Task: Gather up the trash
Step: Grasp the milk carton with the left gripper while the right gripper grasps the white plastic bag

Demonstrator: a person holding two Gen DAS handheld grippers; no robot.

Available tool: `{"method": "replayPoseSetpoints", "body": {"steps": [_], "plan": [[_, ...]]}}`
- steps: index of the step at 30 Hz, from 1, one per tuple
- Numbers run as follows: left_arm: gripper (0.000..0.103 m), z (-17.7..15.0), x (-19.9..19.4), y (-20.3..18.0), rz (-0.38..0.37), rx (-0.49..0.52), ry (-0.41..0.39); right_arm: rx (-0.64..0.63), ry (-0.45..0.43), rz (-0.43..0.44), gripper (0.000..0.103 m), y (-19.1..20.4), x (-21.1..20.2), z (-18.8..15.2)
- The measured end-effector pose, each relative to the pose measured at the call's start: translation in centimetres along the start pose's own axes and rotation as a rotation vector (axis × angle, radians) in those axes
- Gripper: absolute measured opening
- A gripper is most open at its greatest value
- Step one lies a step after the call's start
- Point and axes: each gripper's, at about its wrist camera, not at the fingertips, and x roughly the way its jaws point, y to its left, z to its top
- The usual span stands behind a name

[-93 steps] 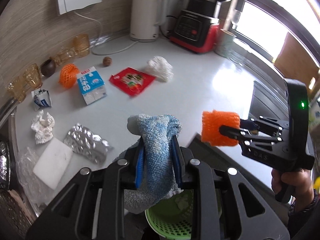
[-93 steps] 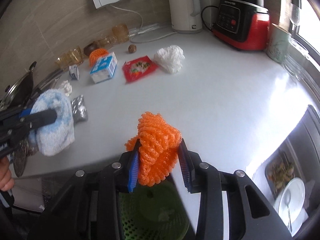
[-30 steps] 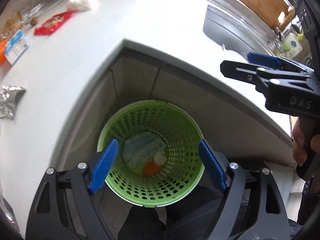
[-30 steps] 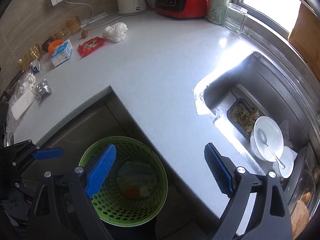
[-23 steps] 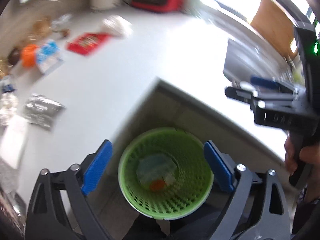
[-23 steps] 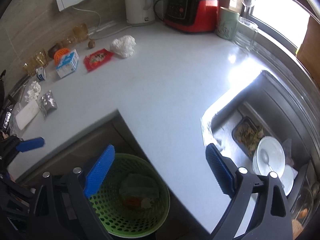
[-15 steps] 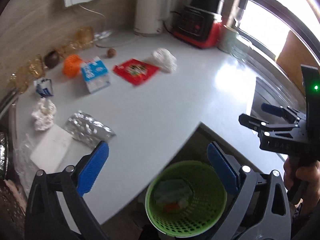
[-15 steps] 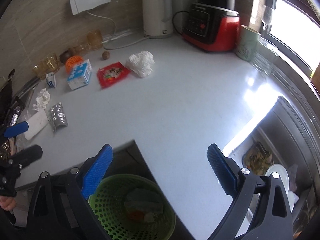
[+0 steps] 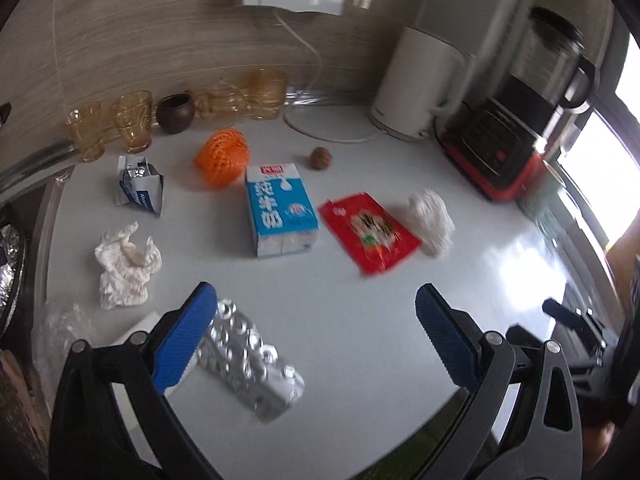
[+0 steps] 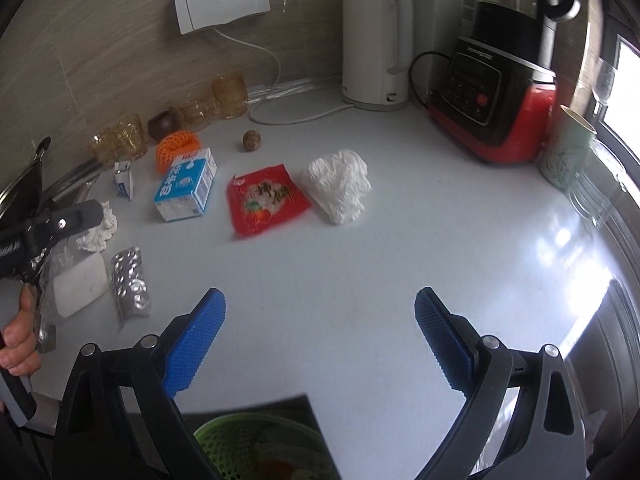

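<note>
Left tool (image 9: 316,332): jaws wide apart, empty, aimed down over foil pack (image 9: 248,364) | Right tool (image 10: 320,332): jaws wide apart, empty, above bare desk (image 10: 400,248) | Trash: milk carton (image 9: 280,212), red wrapper (image 9: 370,232), white wad (image 10: 338,184) lie apart on desk, each free for single pickup | Green basket (image 10: 248,448): below desk edge, positioned to receive drops

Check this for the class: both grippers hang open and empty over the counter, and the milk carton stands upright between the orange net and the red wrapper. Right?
Not quite. The milk carton lies flat on its side, as the left wrist view shows. The rest holds: left gripper and right gripper are open and empty, with orange net and red wrapper on either side.
</note>
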Motion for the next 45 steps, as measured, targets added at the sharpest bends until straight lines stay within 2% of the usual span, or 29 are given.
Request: {"method": "replayPoseSetpoints", "body": {"steps": [4, 13, 23, 29, 31, 37, 42, 45], "plan": [[0.095, 2.3, 3.2, 0.1, 0.032, -0.045, 0.007, -0.025, -0.007, 0.007, 0.098, -0.4, 2.5, 2.1], [0.095, 5.6, 11.9, -0.2, 0.141, -0.053, 0.086, -0.051, 0.012, 0.042, 0.098, -2.3, 9.6, 6.9], [0.095, 7.0, 17.2, 0.8, 0.2, -0.076, 0.175, -0.079, 0.039, 0.07, 0.098, -2.9, 14.8, 9.4], [0.077, 7.2, 18.5, 0.5, 0.231, -0.048, 0.199, -0.068, 0.05, 0.085, 0.098, -3.2, 16.0, 9.7], [0.064, 7.2, 18.6, 0.4, 0.233, -0.037, 0.203, -0.069, 0.053, 0.083, 0.098, -3.3, 16.2, 9.8], [0.064, 7.3, 18.5, 0.6, 0.222, -0.036, 0.195, -0.05, 0.069, 0.089, 0.098, -3.7, 17.0, 10.0], [0.064, 7.3, 17.0, 0.4, 0.205, -0.027, 0.157, -0.032, 0.097, 0.074, 0.097, -3.8, 18.2, 10.1], [0.064, 7.2, 15.4, 0.0, 0.206, -0.001, 0.123, -0.017, 0.12, 0.084, 0.081, -3.9, 18.9, 10.1]]}}
